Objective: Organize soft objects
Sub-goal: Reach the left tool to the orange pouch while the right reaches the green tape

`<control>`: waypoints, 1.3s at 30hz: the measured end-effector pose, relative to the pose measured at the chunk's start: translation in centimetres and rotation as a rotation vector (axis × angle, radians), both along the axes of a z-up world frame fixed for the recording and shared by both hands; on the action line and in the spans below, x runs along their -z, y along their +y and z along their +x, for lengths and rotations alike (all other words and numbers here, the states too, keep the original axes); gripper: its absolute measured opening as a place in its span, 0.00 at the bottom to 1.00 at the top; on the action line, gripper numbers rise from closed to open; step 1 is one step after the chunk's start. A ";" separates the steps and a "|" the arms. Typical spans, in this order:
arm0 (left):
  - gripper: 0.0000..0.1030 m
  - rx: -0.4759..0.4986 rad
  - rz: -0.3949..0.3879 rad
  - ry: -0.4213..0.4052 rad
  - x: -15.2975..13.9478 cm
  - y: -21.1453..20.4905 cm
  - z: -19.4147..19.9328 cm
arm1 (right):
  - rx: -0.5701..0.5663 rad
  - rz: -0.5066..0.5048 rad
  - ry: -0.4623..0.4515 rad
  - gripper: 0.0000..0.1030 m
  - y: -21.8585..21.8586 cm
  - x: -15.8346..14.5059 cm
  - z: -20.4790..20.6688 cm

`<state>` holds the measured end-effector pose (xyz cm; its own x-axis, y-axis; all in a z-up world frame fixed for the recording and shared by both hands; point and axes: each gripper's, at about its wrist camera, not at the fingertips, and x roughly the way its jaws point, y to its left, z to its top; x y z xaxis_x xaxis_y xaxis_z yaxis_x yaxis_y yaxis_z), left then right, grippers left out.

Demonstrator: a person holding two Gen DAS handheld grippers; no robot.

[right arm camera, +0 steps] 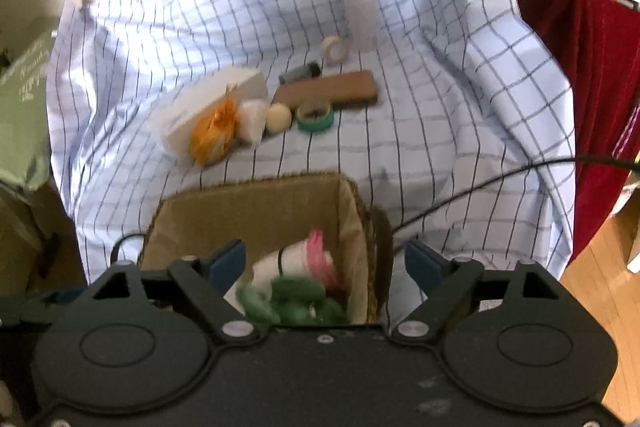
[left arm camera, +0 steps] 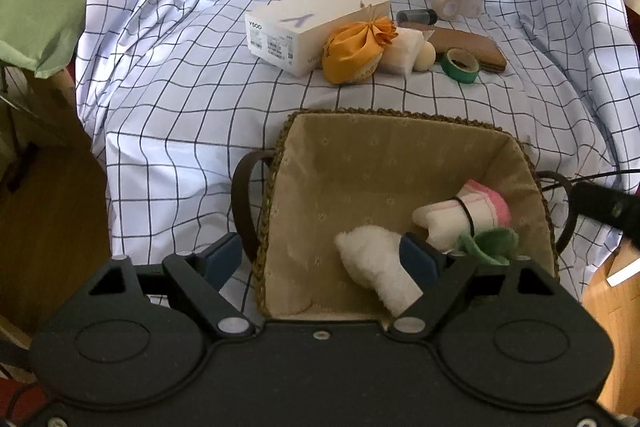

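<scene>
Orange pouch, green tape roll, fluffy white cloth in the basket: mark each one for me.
Orange pouch [left arm camera: 352, 53], left wrist view, on its bulging body.
Green tape roll [left arm camera: 461, 65], left wrist view, on its outer band.
Fluffy white cloth [left arm camera: 374, 259], left wrist view, on its middle.

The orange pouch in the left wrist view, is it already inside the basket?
No, the orange pouch lies on the checked cloth against the white box, outside the basket.

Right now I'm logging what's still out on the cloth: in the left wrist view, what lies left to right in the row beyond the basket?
white box → orange pouch → white block → cream ball → green tape roll → brown case.
</scene>
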<state>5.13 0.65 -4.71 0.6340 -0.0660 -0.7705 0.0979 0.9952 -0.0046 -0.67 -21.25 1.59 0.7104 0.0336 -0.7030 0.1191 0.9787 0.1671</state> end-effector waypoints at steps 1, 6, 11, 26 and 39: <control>0.84 0.003 0.000 -0.002 -0.1 -0.1 0.2 | 0.008 -0.003 -0.012 0.90 -0.1 -0.2 0.3; 0.84 0.028 -0.011 -0.020 -0.6 -0.4 1.5 | 0.058 -0.042 -0.098 0.97 -0.3 -1.2 1.5; 0.84 0.024 -0.003 -0.036 -1.0 -0.7 3.4 | 0.016 -0.080 -0.110 1.00 0.1 -1.5 4.0; 0.81 0.027 -0.067 0.038 -0.1 -0.5 11.6 | -0.071 -0.095 0.050 0.61 0.8 2.6 15.1; 0.81 -0.003 -0.158 0.066 0.2 -0.9 18.1 | -0.151 -0.115 0.103 0.59 2.0 4.9 20.5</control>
<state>23.25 -0.24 -4.95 0.5830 -0.1877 -0.7905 0.0891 0.9818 -0.1675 19.80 -19.26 -3.35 0.6272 0.0497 -0.7772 -0.0198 0.9987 0.0479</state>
